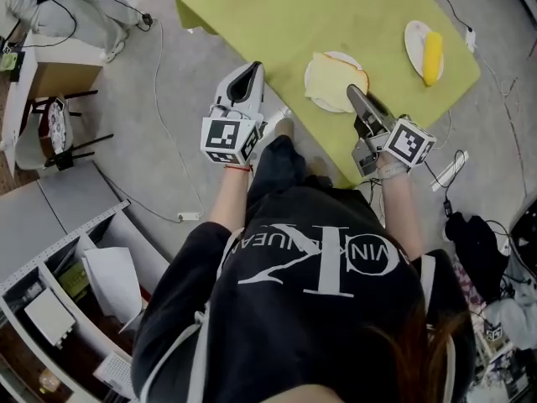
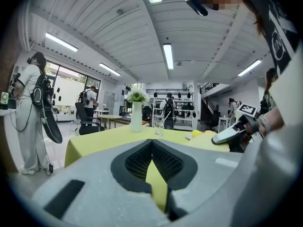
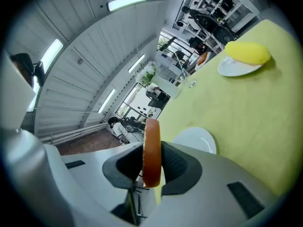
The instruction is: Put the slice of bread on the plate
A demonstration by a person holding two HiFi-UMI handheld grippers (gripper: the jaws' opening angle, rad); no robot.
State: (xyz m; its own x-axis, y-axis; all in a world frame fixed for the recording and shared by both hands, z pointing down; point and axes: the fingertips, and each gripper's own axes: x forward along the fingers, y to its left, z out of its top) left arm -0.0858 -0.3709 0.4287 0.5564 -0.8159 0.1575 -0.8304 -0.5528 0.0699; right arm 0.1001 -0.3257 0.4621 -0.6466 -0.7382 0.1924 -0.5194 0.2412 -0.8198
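A pale slice of bread (image 1: 329, 75) hangs over a white plate (image 1: 313, 99) near the front edge of the yellow-green table (image 1: 268, 15). My right gripper (image 1: 354, 92) is shut on the slice's near edge. In the right gripper view the bread (image 3: 152, 150) stands edge-on between the pads, with the plate (image 3: 198, 140) just beyond and below it. Whether the slice touches the plate I cannot tell. My left gripper (image 1: 245, 81) hovers off the table's left edge over the floor; in its own view the left gripper (image 2: 152, 143) has its tips together and nothing between them.
A second white plate (image 1: 411, 36) with a yellow item (image 1: 431, 55) sits at the table's right. A white vase of flowers (image 2: 136, 116) and a glass (image 2: 158, 126) stand farther back. Cables (image 1: 176, 141), a chair (image 1: 59, 133) and shelves (image 1: 59, 300) crowd the floor. People stand in the background.
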